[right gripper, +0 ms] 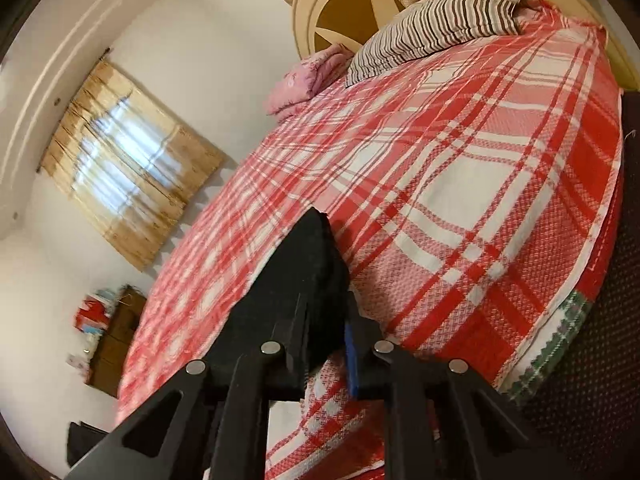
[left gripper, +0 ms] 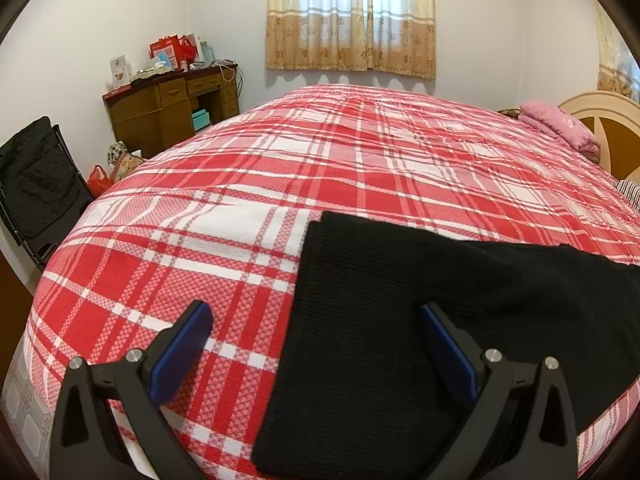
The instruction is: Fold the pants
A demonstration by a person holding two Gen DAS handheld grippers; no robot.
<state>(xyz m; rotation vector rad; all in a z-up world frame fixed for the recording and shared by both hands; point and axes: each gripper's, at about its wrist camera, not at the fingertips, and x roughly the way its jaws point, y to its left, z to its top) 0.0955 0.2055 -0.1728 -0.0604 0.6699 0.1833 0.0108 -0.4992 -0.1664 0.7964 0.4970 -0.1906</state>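
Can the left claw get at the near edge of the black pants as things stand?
Probably yes. The left claw is open right over the black pants, whose edge lies between its fingers on the plaid bedspread, with nothing in between.

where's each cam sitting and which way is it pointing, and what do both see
Left wrist: on the left gripper, looking down across the plaid bed toward the curtained window; its open fingers straddle the black pants.
Right wrist: on the right gripper, rolled sideways, facing the headboard and striped pillow; its fingers are shut on the pants.
Shared: pants, bed, window, pink bedding, wooden desk.
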